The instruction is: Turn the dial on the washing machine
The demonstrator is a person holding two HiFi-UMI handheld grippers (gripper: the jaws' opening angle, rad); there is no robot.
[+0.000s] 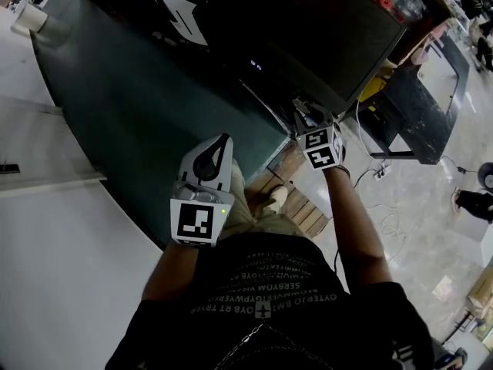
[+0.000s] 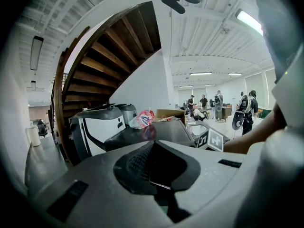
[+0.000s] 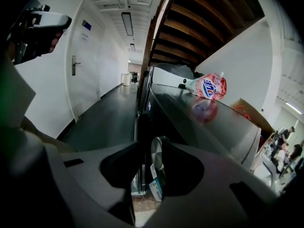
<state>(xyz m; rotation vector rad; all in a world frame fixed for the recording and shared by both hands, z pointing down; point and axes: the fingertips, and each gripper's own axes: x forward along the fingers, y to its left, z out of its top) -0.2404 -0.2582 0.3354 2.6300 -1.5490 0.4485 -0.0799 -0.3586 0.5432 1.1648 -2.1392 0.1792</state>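
The right gripper [image 3: 152,175] is at the front of the dark washing machine [image 3: 209,127], its jaws apart around the silvery dial [image 3: 156,156] — the dial sits nearer the right jaw, clear of the left one. The left gripper [image 2: 153,148] is held back near the person's body, jaws together and empty. A detergent pouch [image 3: 207,87] lies on the machine's top.

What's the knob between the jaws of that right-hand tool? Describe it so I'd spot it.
Find the black washing machine under the wooden staircase. On its front sits the dial, between the right tool's jaws. It is the only round, shiny silver disc there; the labels beneath it are flat.
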